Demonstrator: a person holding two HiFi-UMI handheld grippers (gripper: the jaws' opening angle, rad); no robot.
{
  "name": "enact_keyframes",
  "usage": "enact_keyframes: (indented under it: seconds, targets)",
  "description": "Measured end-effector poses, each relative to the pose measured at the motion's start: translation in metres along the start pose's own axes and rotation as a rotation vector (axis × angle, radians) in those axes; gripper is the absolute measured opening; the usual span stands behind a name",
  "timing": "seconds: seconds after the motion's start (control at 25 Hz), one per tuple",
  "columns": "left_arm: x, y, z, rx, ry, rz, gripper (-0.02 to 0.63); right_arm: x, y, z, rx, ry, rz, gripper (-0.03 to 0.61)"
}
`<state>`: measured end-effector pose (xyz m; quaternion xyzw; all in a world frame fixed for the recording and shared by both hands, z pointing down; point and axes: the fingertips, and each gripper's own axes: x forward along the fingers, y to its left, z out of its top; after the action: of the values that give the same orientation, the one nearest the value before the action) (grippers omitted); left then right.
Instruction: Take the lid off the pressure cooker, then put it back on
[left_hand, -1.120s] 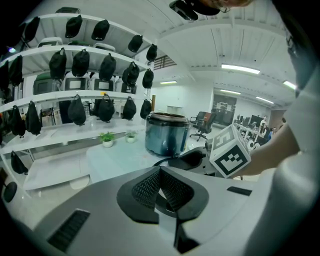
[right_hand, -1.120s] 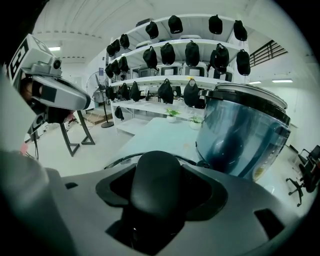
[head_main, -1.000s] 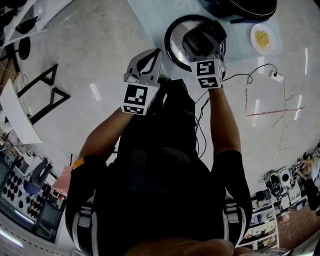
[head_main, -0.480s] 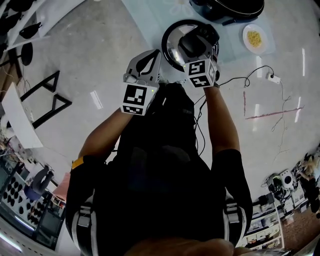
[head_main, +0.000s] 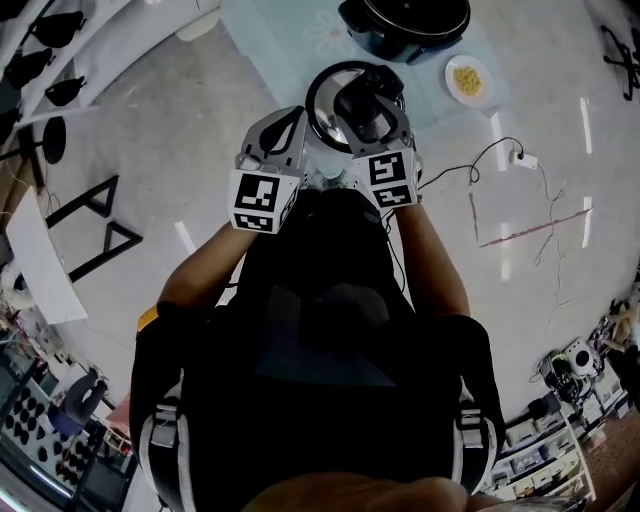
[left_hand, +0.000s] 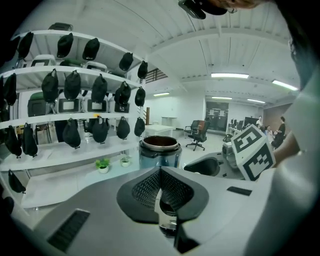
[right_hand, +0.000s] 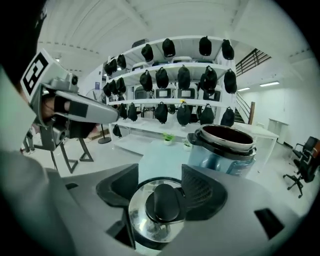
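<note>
The bench (head_main: 270, 35) carries the pressure cooker (head_main: 405, 22), which stands open. Both gripper views look into its dark, bare mouth, so the first half of the task looks done.

The lid (head_main: 322, 95) is off and in the air, near the cooker but clear of it, on the person's side and over the bench's near edge. Its black knob (right_hand: 165, 202) sits between the fingers of the right gripper (head_main: 365, 90), which are spread fairly wide and close on it from both sides. This is the only grip the lid has.

The left gripper (head_main: 298, 113) is just beside the lid's left rim. Its fingers are pressed together, and only a small shiny piece I cannot identify shows low in the gap. It seems to play no part in carrying the lid.

A small plate of yellow food (head_main: 467, 80) lies to the right of the cooker, out of the way.

What is left, as I judge it, is the whole second half: carrying the lid back over the rim, seating it level and letting go.
</note>
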<state>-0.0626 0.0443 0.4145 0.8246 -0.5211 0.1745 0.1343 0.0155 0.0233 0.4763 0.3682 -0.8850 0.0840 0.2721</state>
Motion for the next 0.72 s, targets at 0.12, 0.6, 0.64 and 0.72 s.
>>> enact_keyframes:
  seconds: [0.12, 0.6, 0.64, 0.72]
  targets:
    - [-0.004, -0.007, 0.008, 0.009, -0.009, -0.009, 0.008, -0.023, 0.003, 0.007, 0.030, -0.020, -0.019, 0.267]
    - [-0.007, -0.042, 0.036, 0.053, -0.017, -0.062, 0.008, -0.092, -0.011, 0.018, 0.112, -0.071, -0.105, 0.144]
    - [-0.004, -0.045, 0.036, 0.054, -0.015, -0.062, 0.008, -0.095, -0.016, 0.019, 0.111, -0.079, -0.113, 0.135]
    - [-0.002, -0.050, 0.038, 0.055, -0.008, -0.060, 0.008, -0.100, -0.025, 0.021, 0.113, -0.097, -0.127, 0.126]
